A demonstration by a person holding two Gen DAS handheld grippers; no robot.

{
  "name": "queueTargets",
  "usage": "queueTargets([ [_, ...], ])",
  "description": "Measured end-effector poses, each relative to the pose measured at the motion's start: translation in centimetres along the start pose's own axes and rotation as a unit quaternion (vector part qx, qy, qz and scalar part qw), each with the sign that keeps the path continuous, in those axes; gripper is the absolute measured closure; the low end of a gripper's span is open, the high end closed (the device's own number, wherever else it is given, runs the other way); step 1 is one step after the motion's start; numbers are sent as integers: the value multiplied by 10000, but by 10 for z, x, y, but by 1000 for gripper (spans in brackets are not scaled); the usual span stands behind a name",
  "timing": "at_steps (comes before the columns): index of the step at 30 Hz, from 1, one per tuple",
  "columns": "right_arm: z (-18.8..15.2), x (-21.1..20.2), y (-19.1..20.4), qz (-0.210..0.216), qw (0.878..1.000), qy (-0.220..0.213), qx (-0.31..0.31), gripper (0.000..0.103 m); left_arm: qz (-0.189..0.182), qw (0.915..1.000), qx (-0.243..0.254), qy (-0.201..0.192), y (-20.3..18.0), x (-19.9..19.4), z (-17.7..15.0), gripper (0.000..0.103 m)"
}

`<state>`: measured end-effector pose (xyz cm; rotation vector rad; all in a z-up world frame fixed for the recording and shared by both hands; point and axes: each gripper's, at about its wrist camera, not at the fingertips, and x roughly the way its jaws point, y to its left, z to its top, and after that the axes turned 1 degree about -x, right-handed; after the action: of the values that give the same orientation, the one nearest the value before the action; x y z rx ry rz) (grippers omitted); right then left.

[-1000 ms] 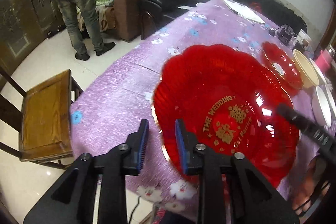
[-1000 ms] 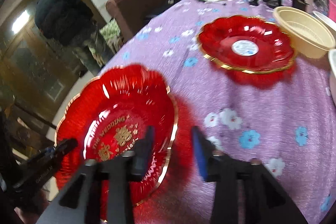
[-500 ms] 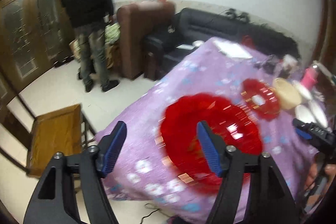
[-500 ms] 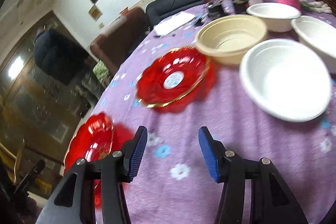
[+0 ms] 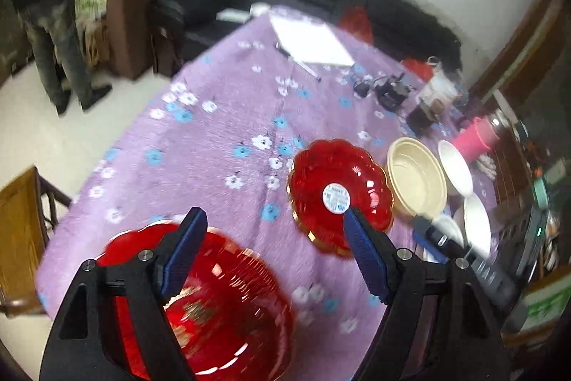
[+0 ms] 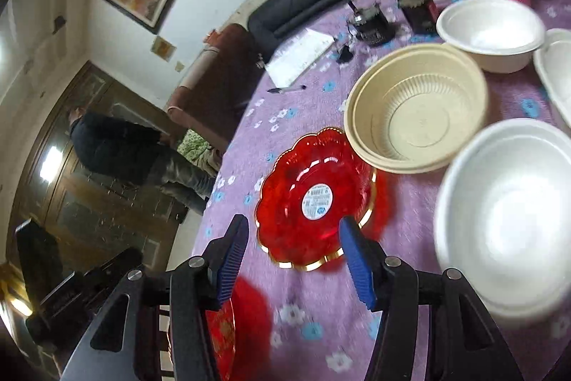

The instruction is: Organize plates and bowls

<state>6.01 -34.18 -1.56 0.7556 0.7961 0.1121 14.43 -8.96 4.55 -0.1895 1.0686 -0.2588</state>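
On the purple flowered tablecloth (image 5: pixel 221 116), left to right:

Large red plate (image 5: pixel 214 306), near corner; free, lying under the left gripper (image 5: pixel 273 256), whose jaws have just been opening and hold nothing.

Small red plate (image 6: pixel 317 199), labelled centre; thin glossy plastic, probably light, slick, brittle at its scalloped gold rim. Best pinched at the rim.

Right gripper (image 6: pixel 292 256): jaws parted, empty, just been opening.

Cream bowl (image 6: pixel 417 116), touching that plate.

White bowls (image 6: pixel 506 213): likely light, stackable.
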Motion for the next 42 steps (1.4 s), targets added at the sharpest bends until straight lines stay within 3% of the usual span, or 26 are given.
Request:
queueTargets([
  [3,7,22,-5,-134,9990,351,259,48,26,9991,-160,389,-5,29,15,24],
  [7,9,24,-16,-217,9987,299,338,48,169,9980,-127,591,-15,58,29,24],
  [15,8,32,-33,25,9962,516,706,43,-206,9915,-347,1239,-21,106,37,24],
  [27,6,42,-36,-233,9955,452,802,41,-407,9864,-335,1554,-20,126,37,24],
  [33,11,17,-14,320,9971,215,662,41,-626,9871,-236,1453,-25,113,45,24],
  [37,10,21,-10,105,9968,354,706,41,-571,9878,-184,1435,-25,112,48,24],
  [42,10,37,-19,-633,9927,557,857,41,-477,9850,-283,1633,-23,133,49,24],
])
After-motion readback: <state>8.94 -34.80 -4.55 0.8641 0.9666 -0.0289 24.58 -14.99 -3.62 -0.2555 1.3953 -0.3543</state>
